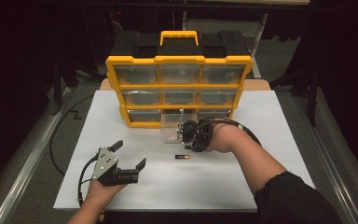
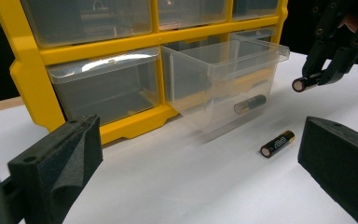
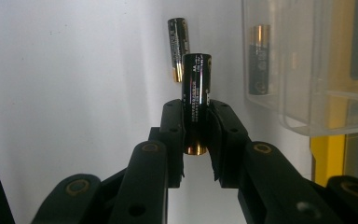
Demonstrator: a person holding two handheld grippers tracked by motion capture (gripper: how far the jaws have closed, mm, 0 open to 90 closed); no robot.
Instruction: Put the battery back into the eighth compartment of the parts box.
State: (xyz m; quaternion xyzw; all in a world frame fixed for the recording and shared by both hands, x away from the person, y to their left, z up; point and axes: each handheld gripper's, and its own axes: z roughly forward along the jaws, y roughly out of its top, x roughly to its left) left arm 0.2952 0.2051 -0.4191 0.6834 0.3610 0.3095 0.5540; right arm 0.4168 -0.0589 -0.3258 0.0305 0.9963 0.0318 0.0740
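Black hand-held gripper (image 1: pixel 129 155) (grey plate), trailing cable.

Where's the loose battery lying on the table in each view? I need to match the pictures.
High view: the loose battery lies centre, just below the right gripper.
Left gripper view: lower right, in front of the pulled-out clear drawer.
Right gripper view: top centre, beyond the held battery.
Shared landmark: the clear drawer.

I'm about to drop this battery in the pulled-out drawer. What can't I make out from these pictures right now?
- Held battery: its brand lettering, too small and glare-streaked in the right gripper view.
- Right gripper: its jaws, dark and tiny in the high view.
- Clear drawer: its back part, behind the yellow organizer frame in the left gripper view.
- Battery in the drawer: its label, blurred by the plastic wall.
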